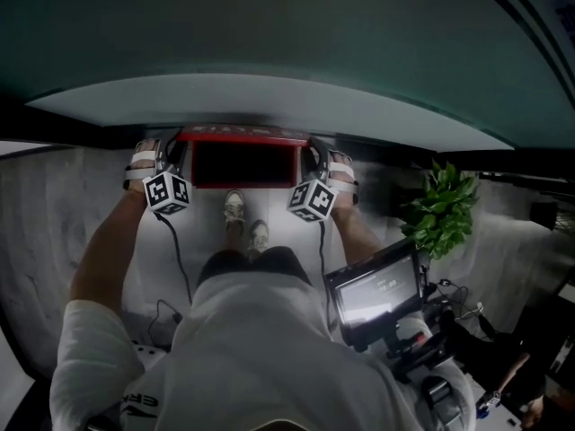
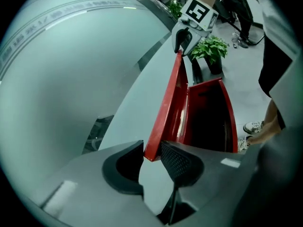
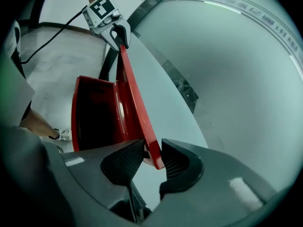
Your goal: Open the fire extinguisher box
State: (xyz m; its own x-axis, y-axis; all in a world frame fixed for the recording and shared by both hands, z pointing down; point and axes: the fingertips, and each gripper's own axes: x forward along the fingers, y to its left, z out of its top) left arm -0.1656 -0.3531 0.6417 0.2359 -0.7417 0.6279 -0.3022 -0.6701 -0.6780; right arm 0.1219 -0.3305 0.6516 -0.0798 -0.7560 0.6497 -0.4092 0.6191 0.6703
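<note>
Lid (image 2: 168, 103) of red box (image 2: 228, 117) held raised at both ends by two grippers.
The box is located on the floor at the foot of the pale curved wall (image 2: 71, 79), just ahead of the person's shoes (image 1: 235, 206). One lid corner is clamped between the narrowly set pads of the left gripper (image 2: 152, 157). The opposite corner is clamped in the same way by the right gripper (image 3: 152, 160). In the head view the lid is seen edge-on as a thin red strip, and both sets of jaw tips are masked by the hands and marker cubes. The box interior is in deep shadow, so its contents cannot be made out. Print on the wall band is too small to be read. A potted plant (image 1: 442, 206) is seen well to the right.
</note>
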